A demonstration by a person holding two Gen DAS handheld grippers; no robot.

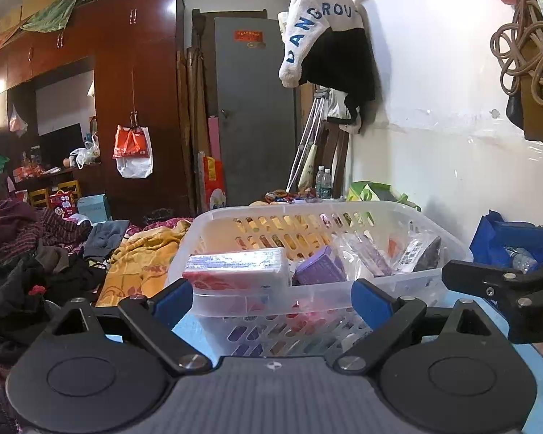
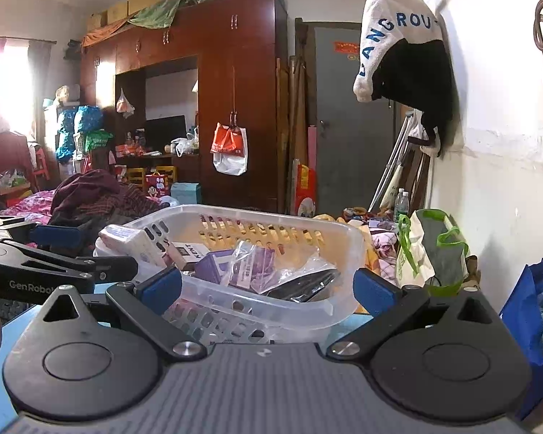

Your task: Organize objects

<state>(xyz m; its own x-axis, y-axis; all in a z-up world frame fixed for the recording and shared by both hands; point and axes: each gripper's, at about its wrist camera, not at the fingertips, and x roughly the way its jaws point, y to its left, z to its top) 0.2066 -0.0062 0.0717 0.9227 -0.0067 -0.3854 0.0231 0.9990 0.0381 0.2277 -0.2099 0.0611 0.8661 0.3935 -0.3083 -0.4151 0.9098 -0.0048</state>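
Observation:
A clear plastic basket (image 1: 449, 249) stands on a light blue table just in front of both grippers; it also shows in the right wrist view (image 2: 344, 231). It holds a white and red tissue pack (image 1: 235, 267), a purple box (image 1: 320, 267), plastic-wrapped packets (image 1: 412, 246) and a KENT box (image 2: 186, 251). My left gripper (image 1: 273, 298) is open and empty, its blue pads level with the basket's near wall. My right gripper (image 2: 268, 289) is open and empty at the basket's near right corner. Each gripper shows at the edge of the other's view.
A bed heaped with clothes (image 1: 36, 253) and a yellow blanket (image 1: 141, 260) lies to the left. A blue bag with bottles (image 2: 535, 311) and a green-handled bag (image 2: 430, 253) stand by the white wall on the right. A wardrobe (image 2: 242, 90) and door (image 1: 253, 108) are far behind.

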